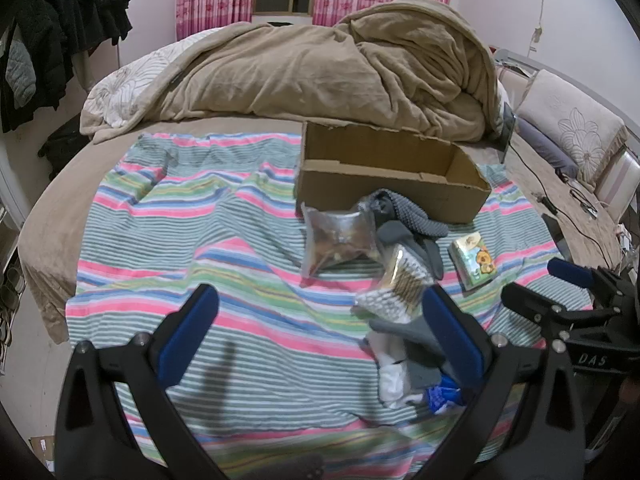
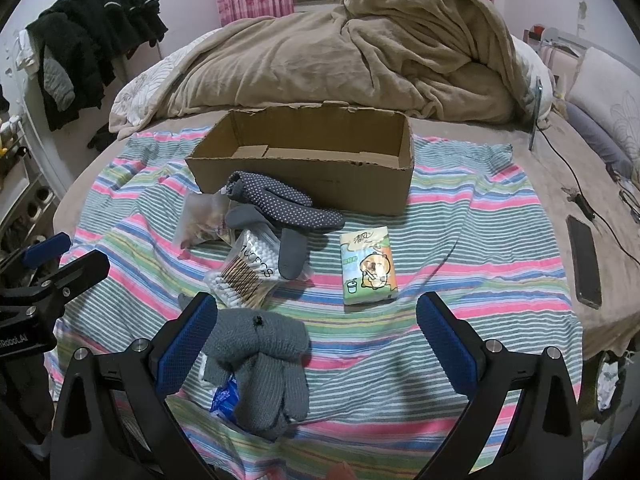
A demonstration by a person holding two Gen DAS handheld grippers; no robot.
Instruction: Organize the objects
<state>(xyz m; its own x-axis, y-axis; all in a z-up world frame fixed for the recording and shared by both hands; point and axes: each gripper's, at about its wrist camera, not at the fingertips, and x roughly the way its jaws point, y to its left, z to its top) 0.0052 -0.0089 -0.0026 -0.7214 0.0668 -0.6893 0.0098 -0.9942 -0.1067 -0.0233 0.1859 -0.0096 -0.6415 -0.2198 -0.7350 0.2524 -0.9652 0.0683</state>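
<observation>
I see an open box [image 2: 304, 168] on the striped sheet [image 2: 480, 264] on the bed. It looks empty inside, and I use it as my landmark.

Right in front of the box, touching its front wall, lies a dotted glove [image 2: 280, 200]. Just left of that glove is a snack bag [image 2: 200, 226]. A bit nearer to me than the box is a pack of cotton swabs [image 2: 250, 268]. In front of the box's right end, apart from it, sits a tissue pack [image 2: 369, 268]. Nearest to me, well in front of the box, is a grey knit glove [image 2: 260, 364] on top of something blue.

My left tongs [image 1: 320, 328] are wide apart and hold nothing. My right tongs [image 2: 316, 336] are wide apart too, with the knit glove by the left finger.

Behind the box is a heaped brown blanket [image 2: 360, 52].
</observation>
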